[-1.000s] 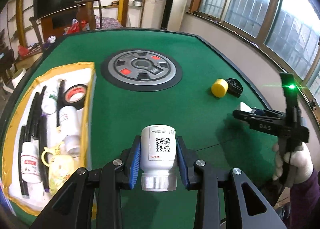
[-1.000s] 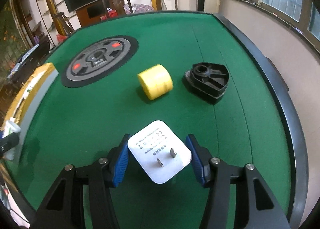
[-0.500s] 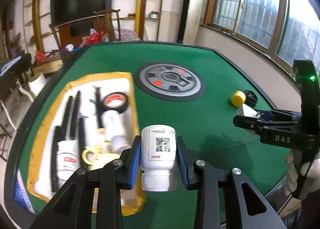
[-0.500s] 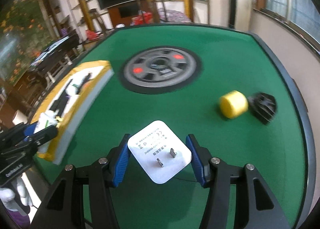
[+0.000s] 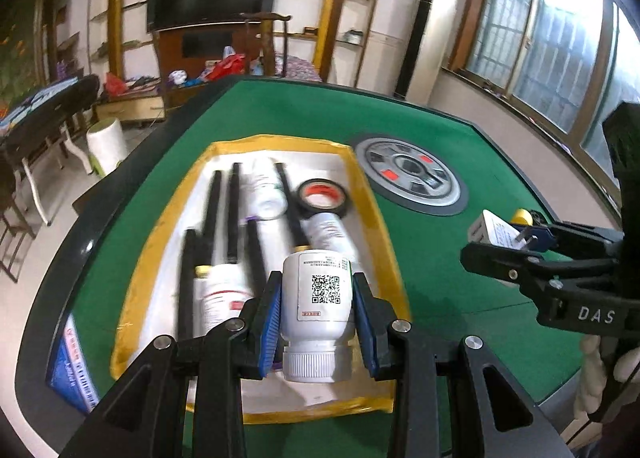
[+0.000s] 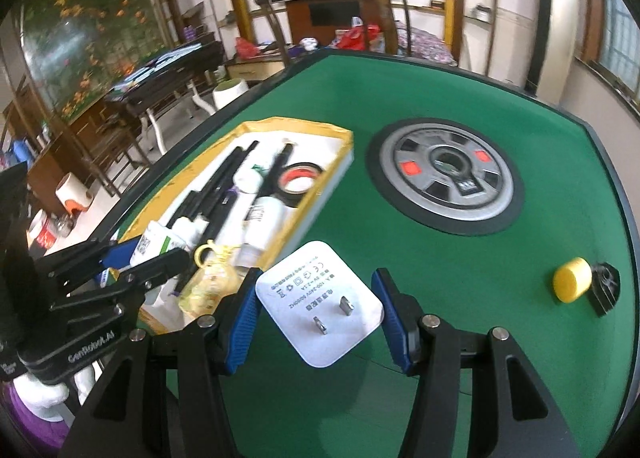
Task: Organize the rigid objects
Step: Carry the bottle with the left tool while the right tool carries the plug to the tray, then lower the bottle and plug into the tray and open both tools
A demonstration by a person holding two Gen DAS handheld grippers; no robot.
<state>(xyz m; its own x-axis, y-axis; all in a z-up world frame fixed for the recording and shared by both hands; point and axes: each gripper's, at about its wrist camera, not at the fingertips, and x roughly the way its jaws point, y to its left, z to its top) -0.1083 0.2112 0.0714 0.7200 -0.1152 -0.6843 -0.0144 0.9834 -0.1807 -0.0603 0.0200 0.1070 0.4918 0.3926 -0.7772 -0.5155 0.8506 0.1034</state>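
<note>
My left gripper (image 5: pixel 316 318) is shut on a white pill bottle (image 5: pixel 318 298) with a QR label, held above the near end of the yellow-rimmed tray (image 5: pixel 384 218). My right gripper (image 6: pixel 318 318) is shut on a white plug adapter (image 6: pixel 320 302), prongs toward the camera, held above the green felt just right of the tray (image 6: pixel 340 134). The left gripper (image 6: pixel 120 258) with the bottle also shows in the right wrist view. The right gripper (image 5: pixel 516 242) with the adapter (image 5: pixel 494 230) shows in the left wrist view.
The tray holds black rods (image 5: pixel 232 210), a tape roll (image 5: pixel 322 198), white bottles (image 5: pixel 218 294) and a yellow keychain (image 6: pixel 212 274). A grey round disc (image 6: pixel 444 174) sits mid-table. A yellow cap (image 6: pixel 572 284) and a black part (image 6: pixel 606 286) lie at the right edge.
Both grippers have moved left toward the tray with their objects still held. The left gripper now hangs over the tray's near end; the yellow cap and black part have fallen far right.
</note>
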